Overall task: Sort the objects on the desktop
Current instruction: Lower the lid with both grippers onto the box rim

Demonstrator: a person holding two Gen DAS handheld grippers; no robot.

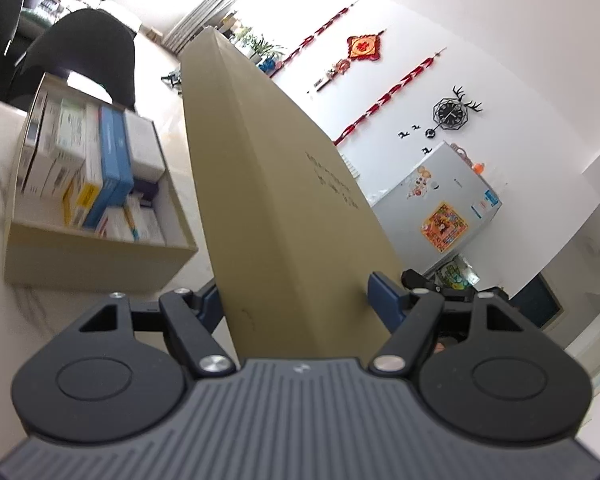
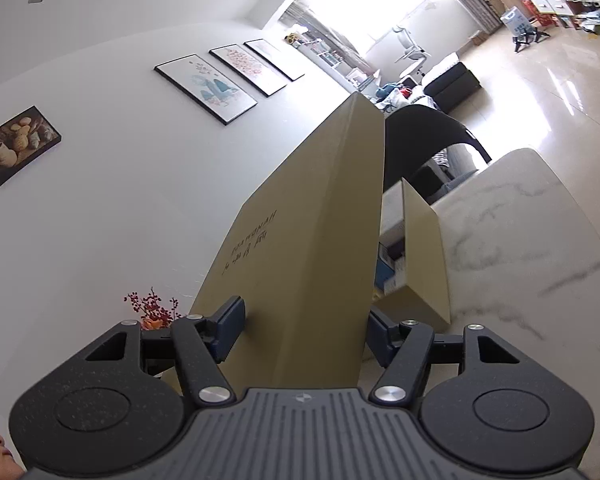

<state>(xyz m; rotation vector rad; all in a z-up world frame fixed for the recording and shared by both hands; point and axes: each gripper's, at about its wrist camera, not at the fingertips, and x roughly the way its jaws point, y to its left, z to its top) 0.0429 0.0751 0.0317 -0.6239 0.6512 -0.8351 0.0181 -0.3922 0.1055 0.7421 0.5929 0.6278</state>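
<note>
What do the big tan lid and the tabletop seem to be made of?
The tan lid looks like matte paperboard: flat khaki faces, crisp folded edges, printed lettering, no gloss. The tabletop looks like polished marble or a marble-look slab: white with grey veins and a soft sheen; which one is not clear from the views.

Obstacles: raised tan lid [image 1: 268, 184] filling centre; open box [image 1: 100, 248] packed with cartons; bare marble tabletop [image 2: 520, 248] alongside, passable.
</note>
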